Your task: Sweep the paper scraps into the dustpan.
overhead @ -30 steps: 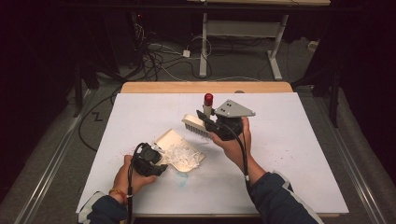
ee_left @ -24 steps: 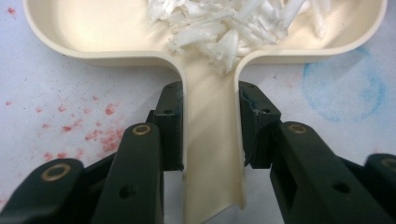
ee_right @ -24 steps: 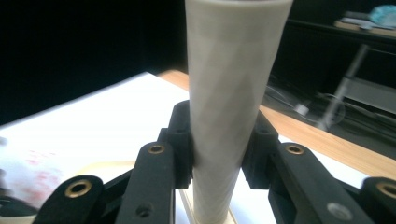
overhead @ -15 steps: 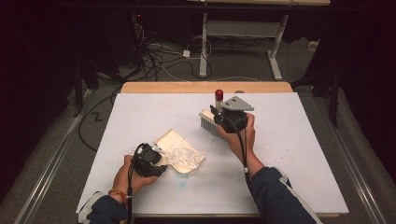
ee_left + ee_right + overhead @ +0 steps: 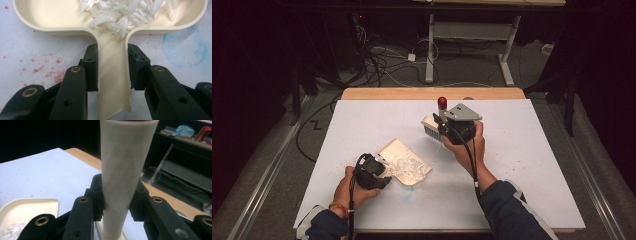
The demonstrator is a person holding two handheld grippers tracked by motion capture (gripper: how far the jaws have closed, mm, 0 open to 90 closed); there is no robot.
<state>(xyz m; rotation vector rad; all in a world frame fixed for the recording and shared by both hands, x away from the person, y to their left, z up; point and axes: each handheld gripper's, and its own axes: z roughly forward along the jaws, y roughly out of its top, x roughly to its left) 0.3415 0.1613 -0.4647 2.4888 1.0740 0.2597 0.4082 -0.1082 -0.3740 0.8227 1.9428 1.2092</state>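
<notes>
A cream dustpan [image 5: 404, 162] lies flat on the white table, holding a heap of white shreds [image 5: 125, 12]. My left gripper [image 5: 112, 67] is shut on the dustpan's handle [image 5: 112, 82], one jaw on each side; the high view shows this left gripper [image 5: 379, 172] at the front left. My right gripper [image 5: 117, 195] is shut on the cream handle [image 5: 125, 170] of a hand brush. The handle stands upright with its red tip [image 5: 442, 102] on top, and the bristle head [image 5: 430, 127] is low over the table, behind and to the right of the dustpan. The right gripper [image 5: 444, 129] is held above the table's middle.
Red specks [image 5: 52, 72] and a faint blue ring stain [image 5: 185, 50] mark the white table cover [image 5: 522, 165]. A bare wooden strip [image 5: 432, 93] runs along the far edge. Beyond it are floor cables [image 5: 382, 60] and a desk frame [image 5: 472, 30]. The dustpan's corner [image 5: 25, 210] appears in the right gripper view.
My right gripper has carried the brush to the right, away from the dustpan, and kept it upright. The left gripper and the dustpan have stayed in place.
</notes>
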